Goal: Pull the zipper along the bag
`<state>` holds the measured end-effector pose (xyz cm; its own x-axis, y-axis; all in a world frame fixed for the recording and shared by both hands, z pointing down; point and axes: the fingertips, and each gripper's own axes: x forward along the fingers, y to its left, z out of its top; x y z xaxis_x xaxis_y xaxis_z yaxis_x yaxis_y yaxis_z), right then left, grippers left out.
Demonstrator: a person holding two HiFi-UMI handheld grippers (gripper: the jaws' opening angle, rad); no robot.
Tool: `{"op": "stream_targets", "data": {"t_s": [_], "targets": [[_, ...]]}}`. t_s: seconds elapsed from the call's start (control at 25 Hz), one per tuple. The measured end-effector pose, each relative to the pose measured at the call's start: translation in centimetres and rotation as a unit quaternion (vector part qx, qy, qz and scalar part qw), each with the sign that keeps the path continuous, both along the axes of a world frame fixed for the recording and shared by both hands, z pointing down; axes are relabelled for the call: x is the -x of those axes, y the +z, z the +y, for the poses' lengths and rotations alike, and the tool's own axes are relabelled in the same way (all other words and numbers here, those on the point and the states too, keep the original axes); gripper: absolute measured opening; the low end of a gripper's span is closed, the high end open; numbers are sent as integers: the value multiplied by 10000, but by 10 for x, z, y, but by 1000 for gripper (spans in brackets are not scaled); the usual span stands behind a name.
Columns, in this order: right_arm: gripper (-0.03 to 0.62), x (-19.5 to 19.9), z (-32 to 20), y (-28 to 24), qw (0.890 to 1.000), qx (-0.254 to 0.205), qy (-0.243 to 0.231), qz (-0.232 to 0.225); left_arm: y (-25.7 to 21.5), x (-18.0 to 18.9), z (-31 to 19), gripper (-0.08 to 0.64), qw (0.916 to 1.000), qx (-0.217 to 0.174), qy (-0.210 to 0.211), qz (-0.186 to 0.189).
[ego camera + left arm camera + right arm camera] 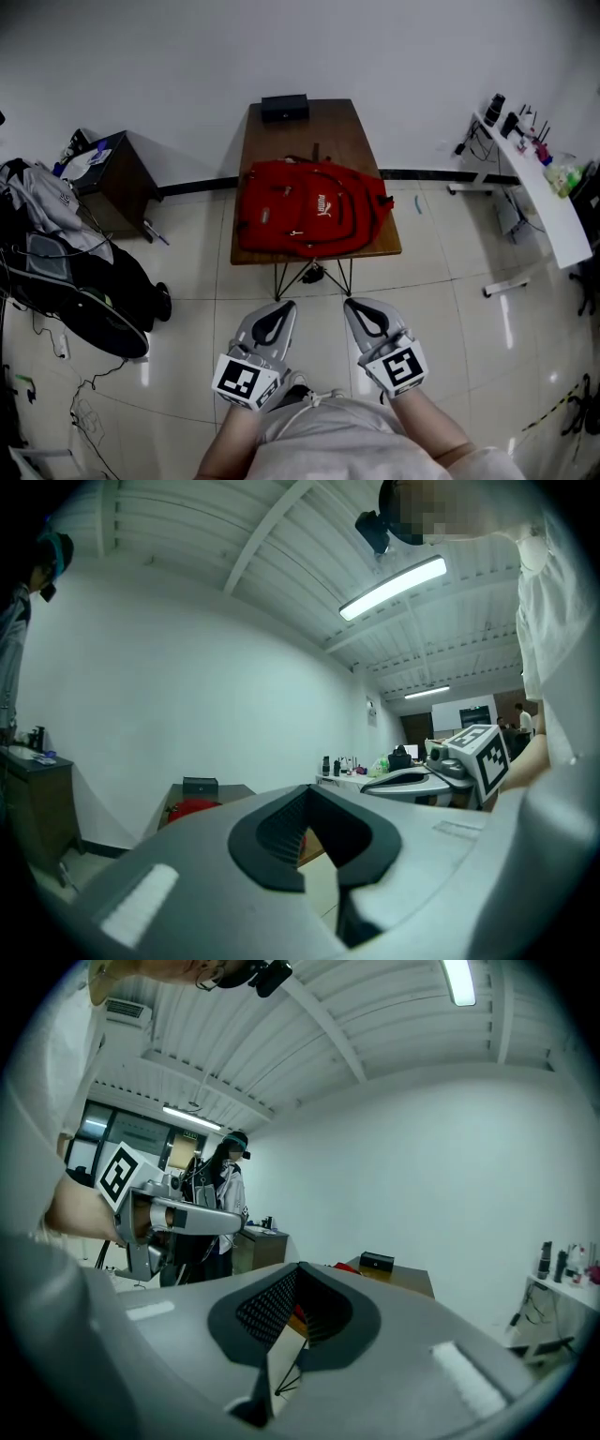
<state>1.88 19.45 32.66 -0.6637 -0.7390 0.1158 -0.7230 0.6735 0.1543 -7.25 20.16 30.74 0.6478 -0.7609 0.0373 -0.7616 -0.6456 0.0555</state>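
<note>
A red backpack [314, 217] lies flat on a brown wooden table [319, 136]; a small pale zipper pull [295, 232] shows on its front. My left gripper [279, 306] and right gripper [354, 304] are side by side close to my body, over the floor and short of the table's near edge. Both are shut with nothing between the jaws. In the left gripper view the left gripper [311, 791] points toward the backpack [192, 808], with the right gripper [412, 778] beside it. In the right gripper view only a red sliver of the backpack [347, 1267] shows past the right gripper [300, 1267].
A black box [284, 107] sits at the table's far end. Dark bags [84, 291] and a dark cabinet [112, 173] stand on the left, with cables on the floor. A white desk [539, 197] with small items stands at the right. A person [225, 1194] stands by the cabinet.
</note>
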Motion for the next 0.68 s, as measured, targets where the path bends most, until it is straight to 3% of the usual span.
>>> {"op": "stream_targets", "data": {"t_s": [0.68], "targets": [[6, -1, -13, -1, 9999, -19, 111, 15, 1, 2, -12, 8, 9998, 98, 115, -104]]}}
